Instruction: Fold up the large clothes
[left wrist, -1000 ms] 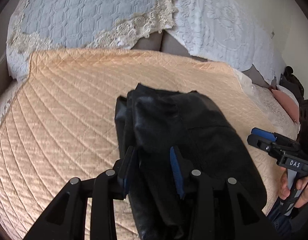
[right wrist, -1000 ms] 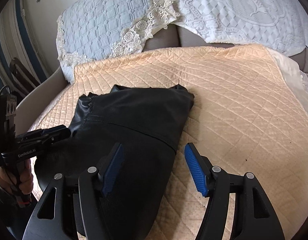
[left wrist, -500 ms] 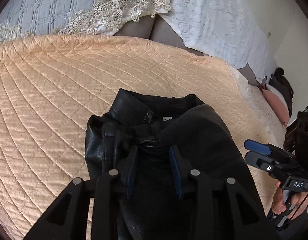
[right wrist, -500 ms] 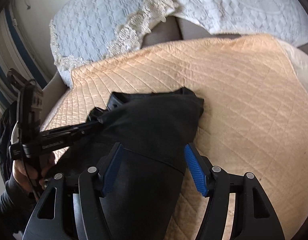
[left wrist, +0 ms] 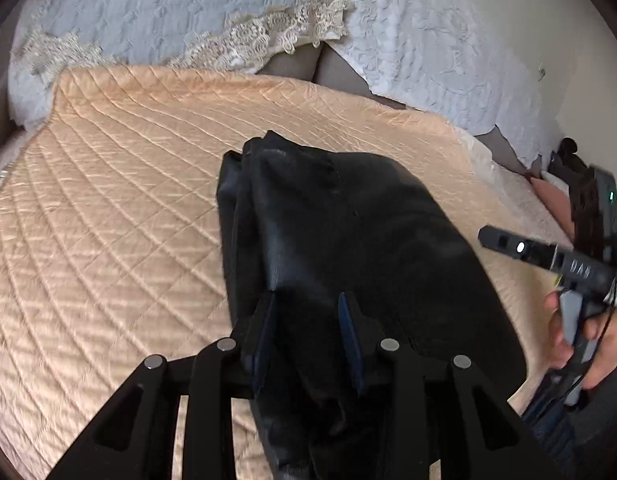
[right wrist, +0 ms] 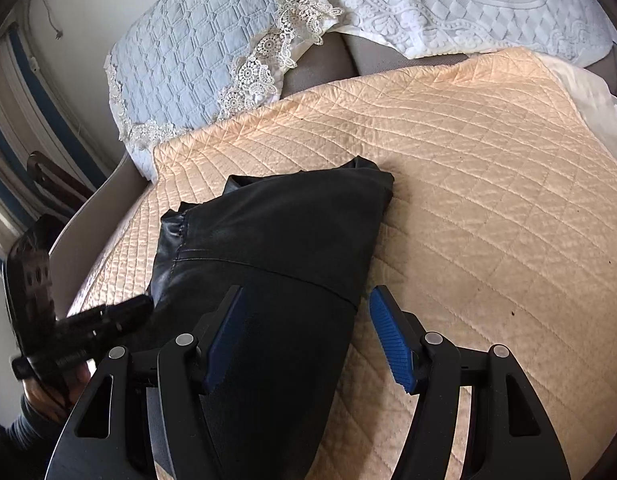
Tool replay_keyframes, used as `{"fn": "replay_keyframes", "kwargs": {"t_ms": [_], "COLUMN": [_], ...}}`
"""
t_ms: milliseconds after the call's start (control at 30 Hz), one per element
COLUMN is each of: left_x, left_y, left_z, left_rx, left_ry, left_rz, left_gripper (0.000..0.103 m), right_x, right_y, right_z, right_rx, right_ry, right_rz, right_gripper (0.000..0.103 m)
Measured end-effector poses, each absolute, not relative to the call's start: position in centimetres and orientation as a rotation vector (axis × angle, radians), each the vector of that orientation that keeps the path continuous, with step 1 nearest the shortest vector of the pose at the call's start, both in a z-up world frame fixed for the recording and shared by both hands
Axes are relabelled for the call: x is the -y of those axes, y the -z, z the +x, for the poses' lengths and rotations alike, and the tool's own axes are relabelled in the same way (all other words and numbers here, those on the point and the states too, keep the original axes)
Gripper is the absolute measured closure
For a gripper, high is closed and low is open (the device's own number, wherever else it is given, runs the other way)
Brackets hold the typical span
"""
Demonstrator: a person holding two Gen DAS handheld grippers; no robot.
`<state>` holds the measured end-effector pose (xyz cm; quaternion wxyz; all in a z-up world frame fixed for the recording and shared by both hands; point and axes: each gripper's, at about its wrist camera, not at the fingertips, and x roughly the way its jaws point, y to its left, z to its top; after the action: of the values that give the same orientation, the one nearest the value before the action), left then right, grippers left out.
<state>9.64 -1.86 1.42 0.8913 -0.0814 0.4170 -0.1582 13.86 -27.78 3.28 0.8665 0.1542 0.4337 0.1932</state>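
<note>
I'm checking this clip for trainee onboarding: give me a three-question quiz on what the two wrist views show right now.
1. True or false: the right gripper is clamped on the folded black leather-like garment.
2. Multiple choice: the garment lies on A) a bare wooden floor, B) the peach quilted bedspread, C) a metal rack.
3. Fill in: the left gripper has its fingers on either side of a bunched part of the ____.

Key
1. False: its blue-padded fingers stand wide apart, one over the garment and one over the bedspread.
2. B
3. garment; whether they pinch it firmly cannot be told.
</note>
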Motion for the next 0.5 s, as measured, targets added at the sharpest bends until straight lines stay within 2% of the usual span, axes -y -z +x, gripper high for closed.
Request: {"fn": "replay_keyframes", "kwargs": {"t_ms": [233,333,400,500], "left_x": [1.6,1.4,1.1,0.9], "left_y": [-4.1,-3.4,-2.1,-1.5], "left_z": [6.8,4.7,4.2,4.0], "left_rx": [-0.81,-0.81,-0.824,-0.802], "left_ry": [0.319,0.305,0.287,0.281], "left_rz": [-0.189,-0.2,-0.215,-0.211], "left_gripper": [0.073,0.073,0.068,0.066], "right_x": [27.2,26.8,26.5,26.4], "right_y": [-4.3,-4.3,-3.8,-2.9], "right_z": [11.6,10.5,10.2,10.5], "right_rx": [-0.874,-0.872,-0.891,-0.924], "right_ry": [-0.442,-0.466,-0.474,-0.462], "right_rz": [0.306,0.305,0.299,0.294], "right_gripper": [0.039,0.039,0.039,0.039]}}
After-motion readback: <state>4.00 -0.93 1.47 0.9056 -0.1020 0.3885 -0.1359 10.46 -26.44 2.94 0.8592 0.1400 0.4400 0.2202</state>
